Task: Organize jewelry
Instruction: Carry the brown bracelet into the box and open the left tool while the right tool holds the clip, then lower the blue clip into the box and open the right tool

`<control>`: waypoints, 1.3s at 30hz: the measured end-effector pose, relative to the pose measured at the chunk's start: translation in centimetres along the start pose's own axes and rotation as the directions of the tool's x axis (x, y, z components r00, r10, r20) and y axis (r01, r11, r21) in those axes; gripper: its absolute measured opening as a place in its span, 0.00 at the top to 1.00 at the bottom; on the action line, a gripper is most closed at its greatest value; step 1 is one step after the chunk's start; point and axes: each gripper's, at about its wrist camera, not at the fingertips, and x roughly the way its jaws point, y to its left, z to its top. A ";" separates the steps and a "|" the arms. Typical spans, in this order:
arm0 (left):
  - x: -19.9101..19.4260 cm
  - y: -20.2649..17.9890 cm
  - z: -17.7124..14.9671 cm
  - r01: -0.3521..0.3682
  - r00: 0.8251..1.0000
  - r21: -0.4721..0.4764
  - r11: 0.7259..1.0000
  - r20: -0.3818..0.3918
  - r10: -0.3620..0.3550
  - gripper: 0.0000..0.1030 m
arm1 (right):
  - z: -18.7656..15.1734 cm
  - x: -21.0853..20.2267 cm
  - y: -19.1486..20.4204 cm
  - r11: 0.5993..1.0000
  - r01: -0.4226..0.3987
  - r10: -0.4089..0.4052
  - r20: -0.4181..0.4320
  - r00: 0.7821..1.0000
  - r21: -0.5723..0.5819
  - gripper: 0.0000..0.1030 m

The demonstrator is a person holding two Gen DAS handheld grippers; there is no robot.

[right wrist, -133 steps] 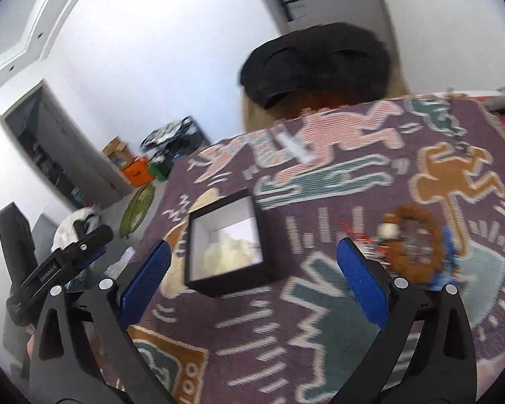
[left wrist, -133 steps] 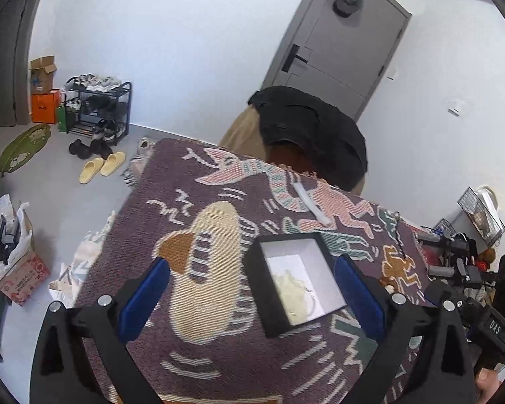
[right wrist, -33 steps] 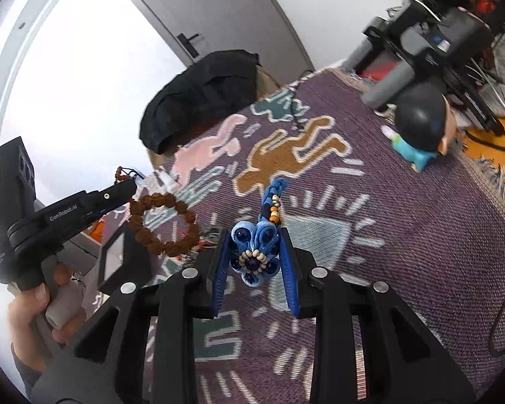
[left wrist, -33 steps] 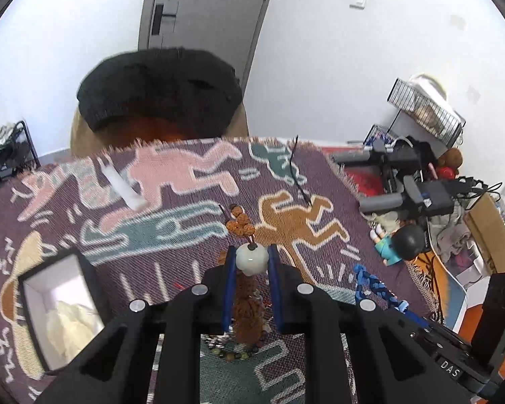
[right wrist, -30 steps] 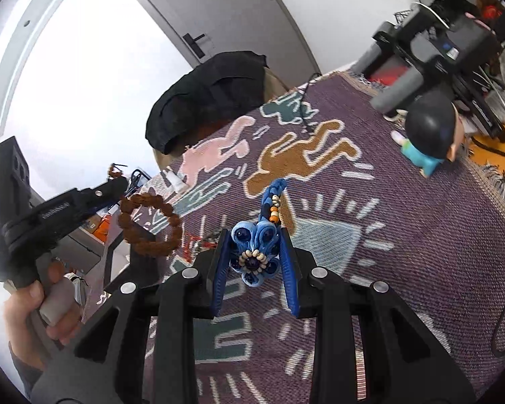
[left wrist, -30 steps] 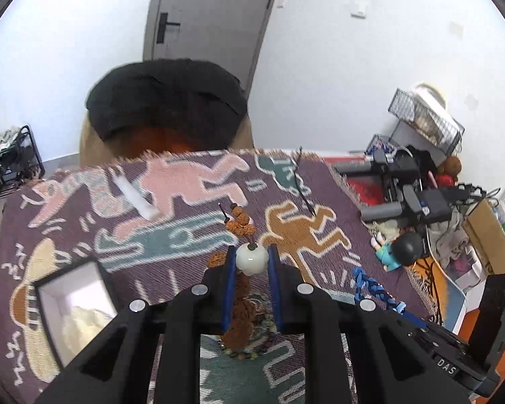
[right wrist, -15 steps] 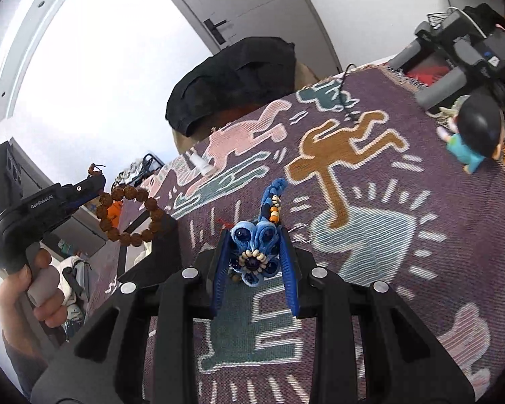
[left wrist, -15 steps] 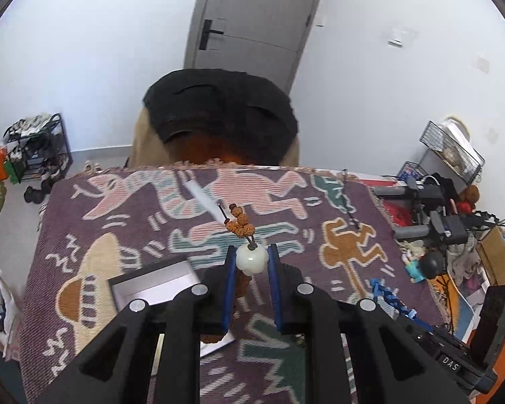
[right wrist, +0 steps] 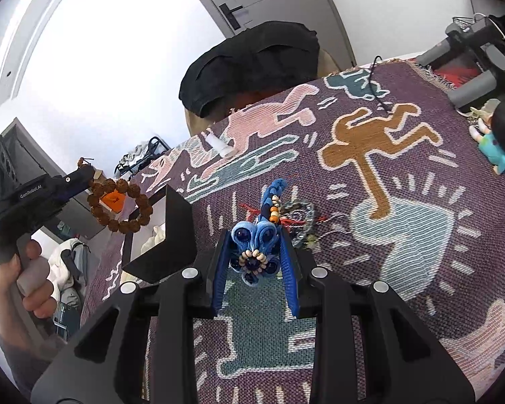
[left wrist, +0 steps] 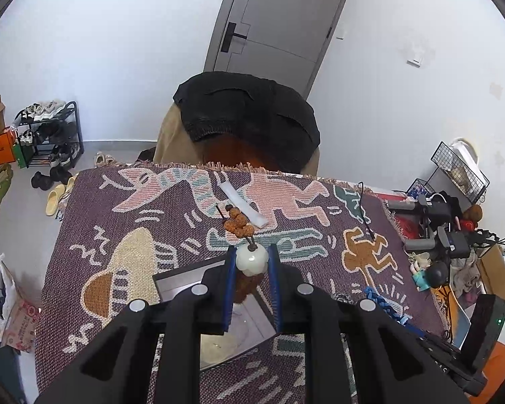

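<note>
We clamp the left gripper's [left wrist: 251, 266] jaws on the bead bracelet [right wrist: 119, 206] over the black box [left wrist: 215, 313] at 6 o'clock, ready to drop; the right gripper's [right wrist: 255, 259] jaws pinch the blue ornament [right wrist: 254, 250] above the table [right wrist: 404, 202].

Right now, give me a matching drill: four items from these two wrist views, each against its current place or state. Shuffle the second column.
Items
1. brown bead bracelet
2. blue flower ornament
3. black box
4. white strip

States
A. lying flat on the woven rug, near its far edge
B. clamped in the right gripper
C. standing open on the rug, pale lining showing
D. hanging from the left gripper, which grips its white bead

Pairs: 1-D, 2-B, 3-C, 4-A
</note>
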 end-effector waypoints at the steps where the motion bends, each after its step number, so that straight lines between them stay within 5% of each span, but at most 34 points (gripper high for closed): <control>1: 0.1 0.1 -0.1 0.002 1.000 -0.002 1.000 -0.005 -0.002 0.84 | -0.1 0.1 0.2 1.000 0.000 0.000 -0.002 1.000 -0.004 0.72; 9: 2.7 0.7 -2.0 -0.045 0.997 -0.001 0.999 -0.063 0.045 0.83 | -0.3 0.4 0.3 1.000 -0.006 0.006 -0.009 1.000 -0.002 0.72; 10: 3.0 0.9 -2.1 -0.058 0.996 0.002 0.998 -0.066 0.058 0.62 | -0.2 0.4 0.5 1.000 -0.013 0.013 -0.010 1.000 -0.005 0.72; 11: 3.2 1.1 -2.2 -0.078 0.995 0.003 0.997 -0.062 0.078 0.26 | -0.2 0.4 0.8 1.000 -0.018 0.018 -0.011 1.000 -0.014 0.72; 13: 2.2 1.8 -2.4 -0.096 0.995 -0.008 0.995 0.013 0.096 0.10 | 0.0 0.4 1.5 0.999 -0.028 0.028 -0.014 1.000 -0.033 0.72; 37: -5.8 12.2 -6.1 -0.149 0.977 -0.236 0.960 0.113 0.179 0.08 | 2.1 10.6 13.7 0.969 -0.204 0.178 -0.182 0.967 -0.137 0.70; 38: -6.0 12.5 -6.2 -0.149 0.976 -0.244 0.958 0.117 0.182 0.08 | 2.1 11.0 14.2 0.965 -0.222 0.194 -0.186 0.963 -0.143 0.63; 39: -6.1 12.8 -6.2 -0.149 0.976 -0.248 0.957 0.116 0.182 0.08 | 2.2 11.3 14.6 0.961 -0.233 0.204 -0.189 0.961 -0.149 0.41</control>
